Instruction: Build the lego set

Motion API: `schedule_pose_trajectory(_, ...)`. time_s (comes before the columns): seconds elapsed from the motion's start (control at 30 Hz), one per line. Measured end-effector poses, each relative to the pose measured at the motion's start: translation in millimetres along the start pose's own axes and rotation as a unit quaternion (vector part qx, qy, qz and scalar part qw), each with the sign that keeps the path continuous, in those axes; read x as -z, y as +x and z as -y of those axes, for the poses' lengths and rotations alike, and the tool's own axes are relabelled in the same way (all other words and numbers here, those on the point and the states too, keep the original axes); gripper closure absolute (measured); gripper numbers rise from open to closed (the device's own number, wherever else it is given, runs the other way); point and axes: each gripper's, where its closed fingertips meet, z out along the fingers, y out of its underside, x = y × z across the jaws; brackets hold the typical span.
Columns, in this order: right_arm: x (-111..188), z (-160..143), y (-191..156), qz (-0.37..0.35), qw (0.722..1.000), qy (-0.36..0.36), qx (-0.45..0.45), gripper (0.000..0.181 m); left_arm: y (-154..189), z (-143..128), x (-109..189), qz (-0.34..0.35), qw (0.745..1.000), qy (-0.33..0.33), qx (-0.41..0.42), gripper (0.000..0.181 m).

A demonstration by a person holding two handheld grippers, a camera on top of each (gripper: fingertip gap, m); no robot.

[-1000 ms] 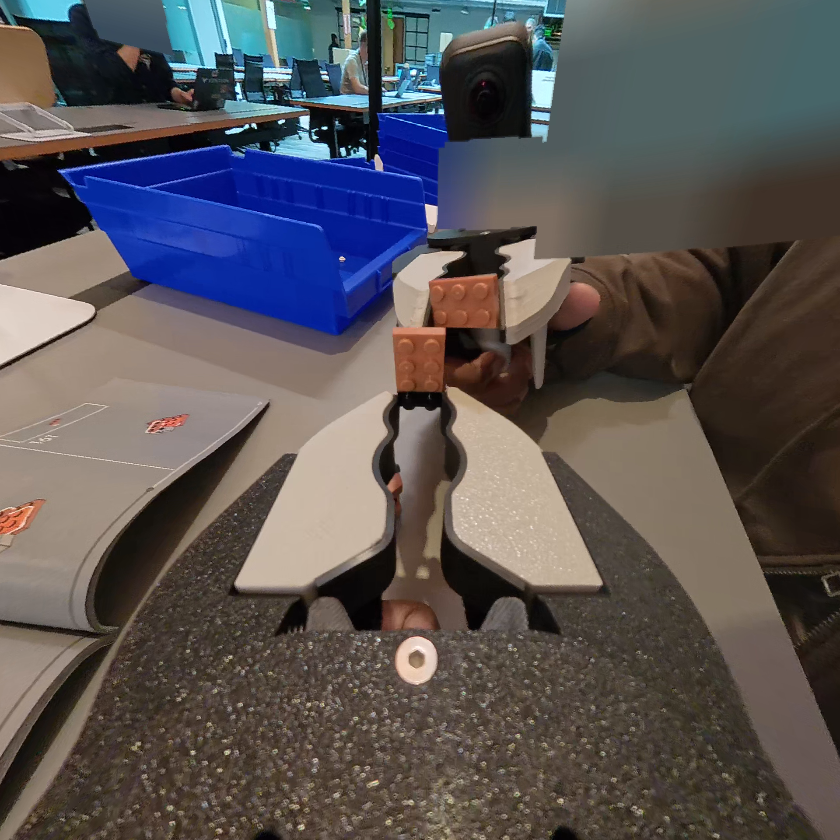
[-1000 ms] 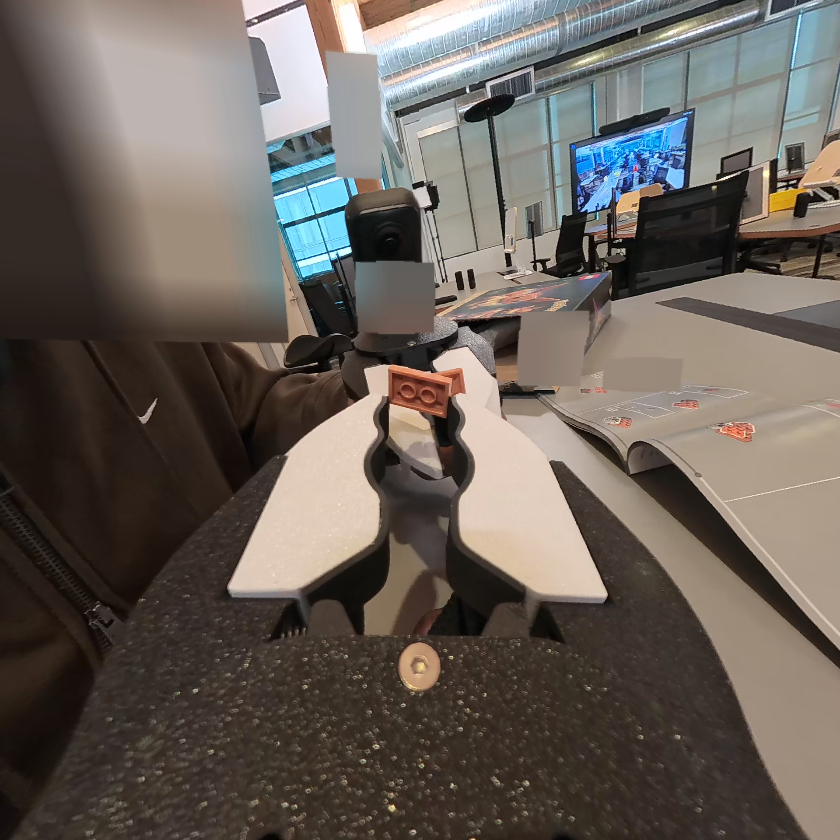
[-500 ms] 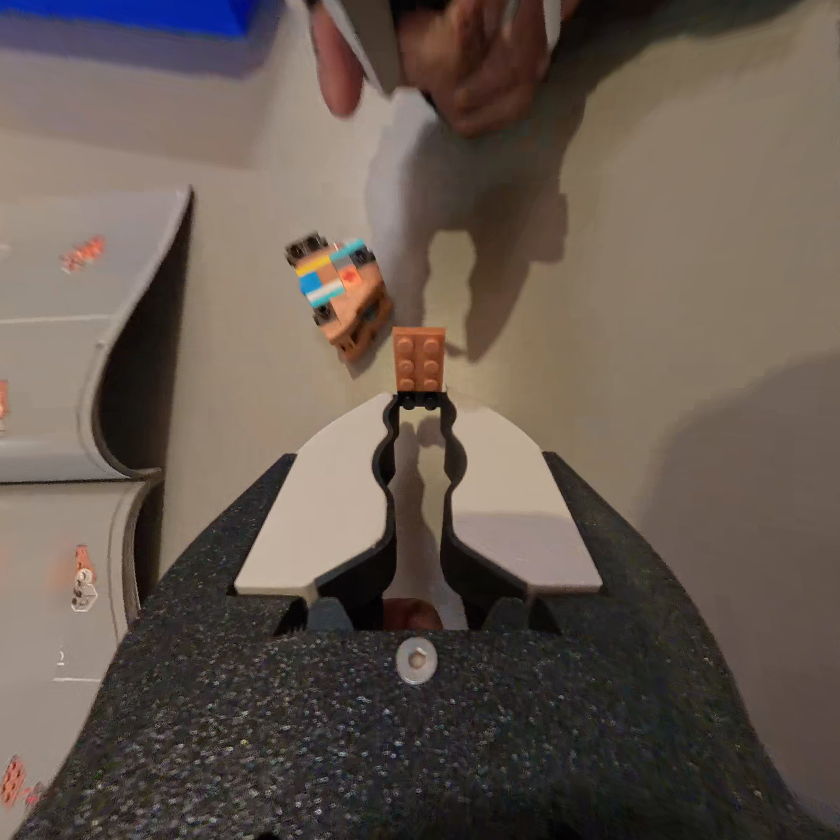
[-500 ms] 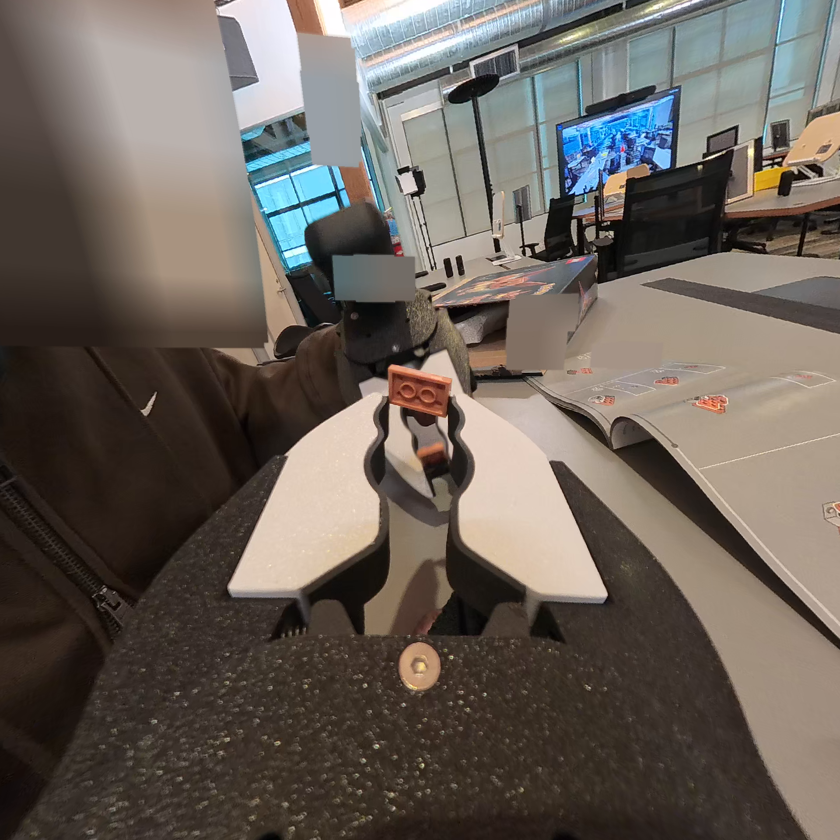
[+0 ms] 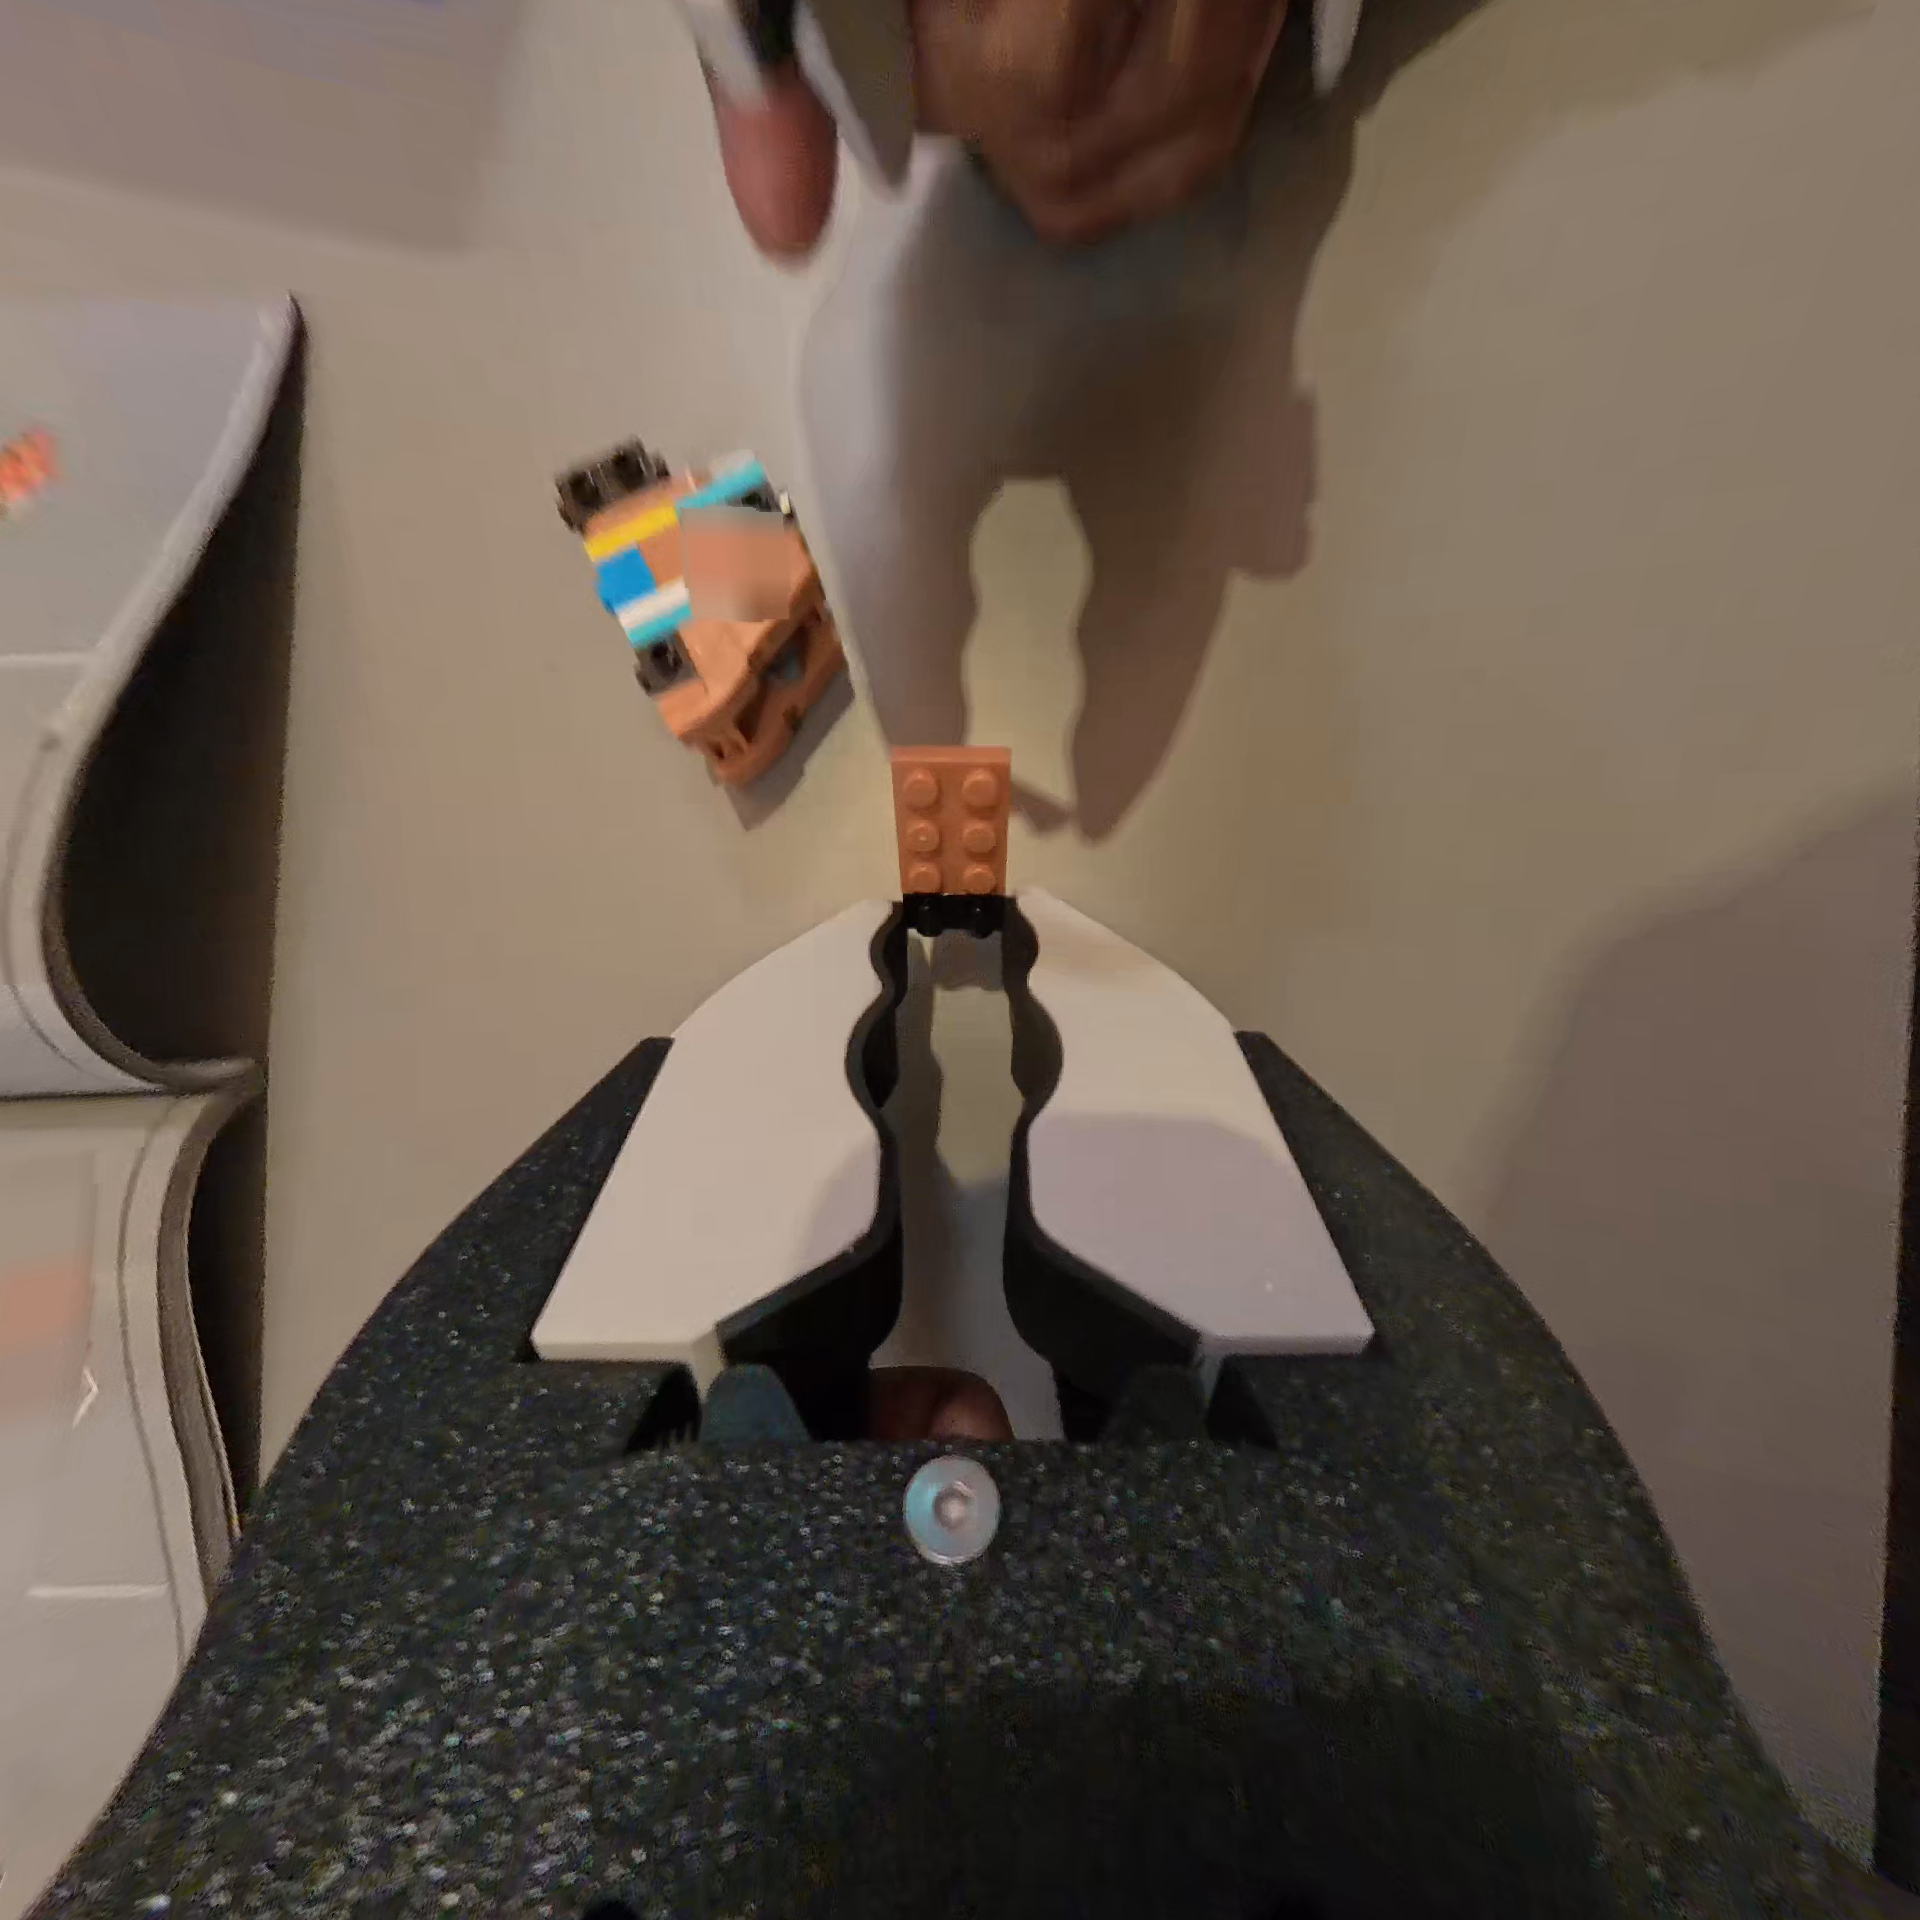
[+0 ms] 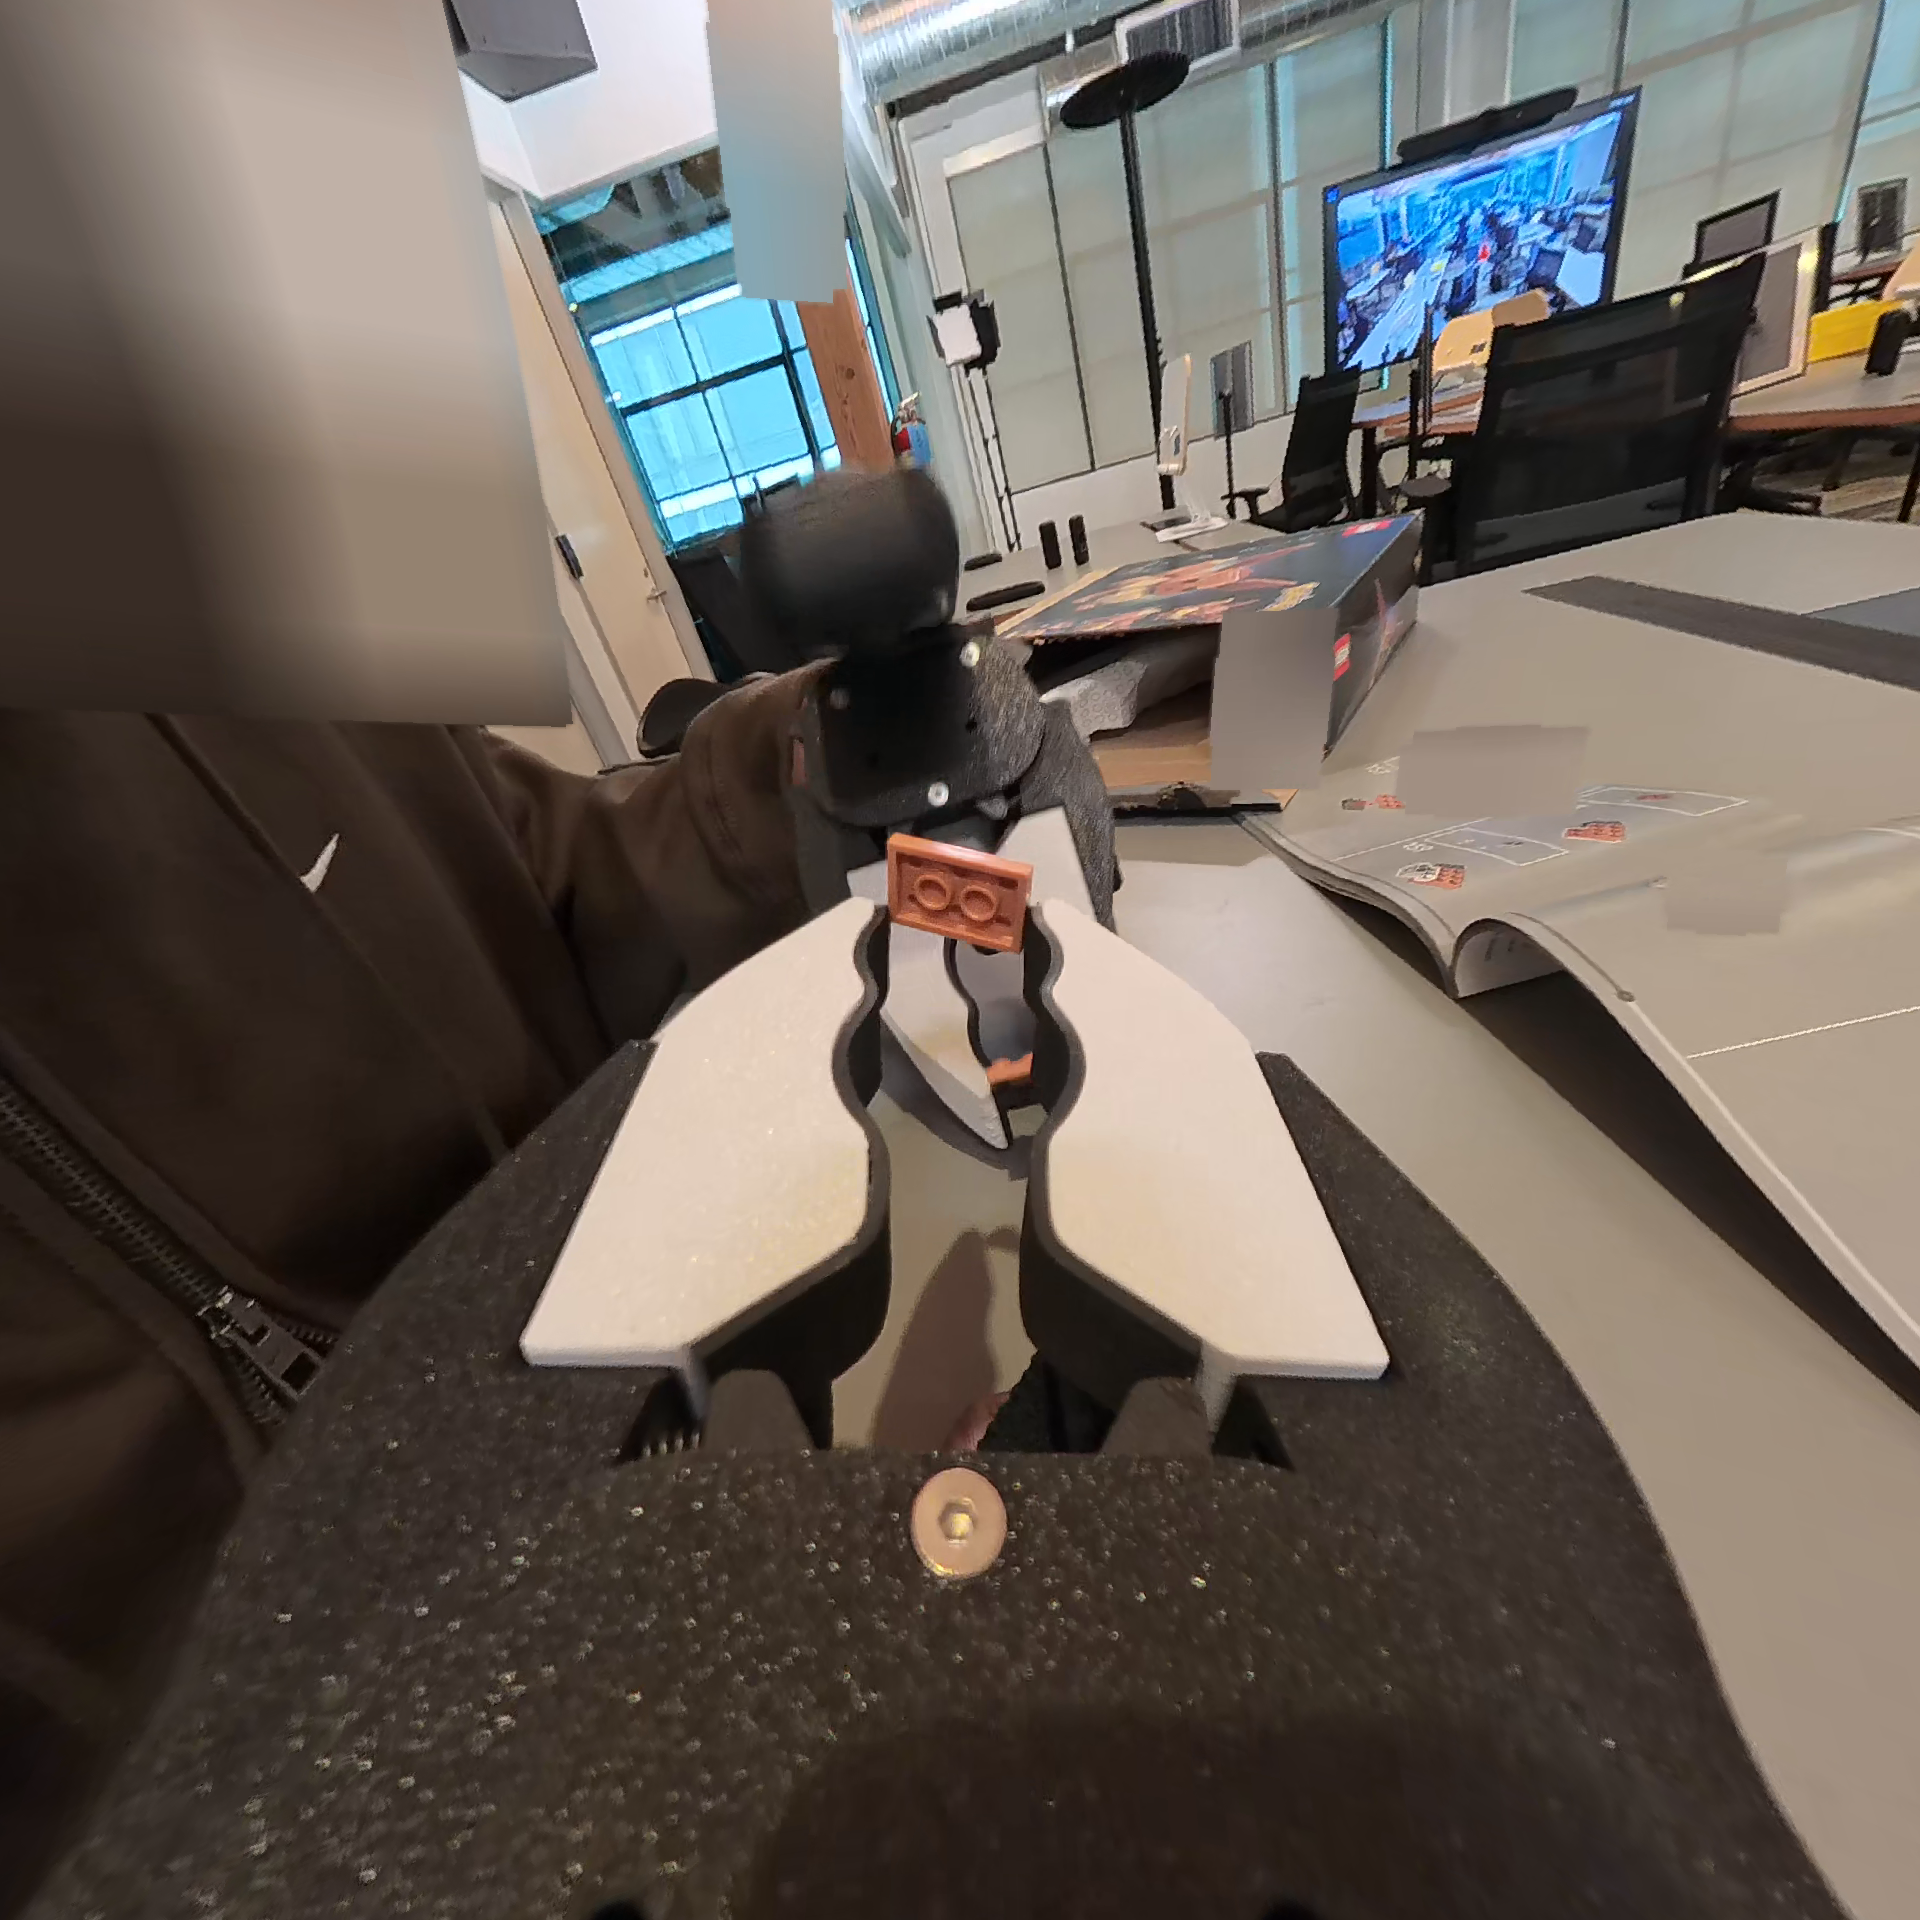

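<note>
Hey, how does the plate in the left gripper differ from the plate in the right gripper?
The left gripper pinches its orange plate by a black piece at one end, so the plate juts lengthwise forward, studs toward the camera. The right gripper clamps its orange plate crosswise, with the hollow underside toward its camera. The left plate hangs over the table near the small lego build; the right one is raised. Both are the same orange.

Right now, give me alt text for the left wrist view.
The left gripper points down at a grey table, shut on an orange studded plate with a black piece at its base. A partly built orange, blue and yellow model lies up and left, beside an open instruction booklet; a blurred hand hangs above.
</note>
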Motion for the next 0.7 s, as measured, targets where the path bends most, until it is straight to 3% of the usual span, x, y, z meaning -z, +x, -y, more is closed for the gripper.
schedule_pose_trajectory(0.2, -5, -3, -7, 0.011, 1.0, -0.013, 0.002, 0.157, 0, 62, 22, -0.042, 0.974, 0.213, 0.066, 0.164)
schedule_pose_trajectory(0.33, -5, 5, -6, -0.004, 1.0, -0.002, 0.003, 0.157, 3, 83, 35, -0.064, 0.949, 0.302, 0.069, 0.164)
schedule_pose_trajectory(0.7, -8, 4, -7, -0.021, 0.999, -0.023, 0.019, 0.157, 6, 87, 29, -0.067, 0.943, 0.32, 0.055, 0.164)
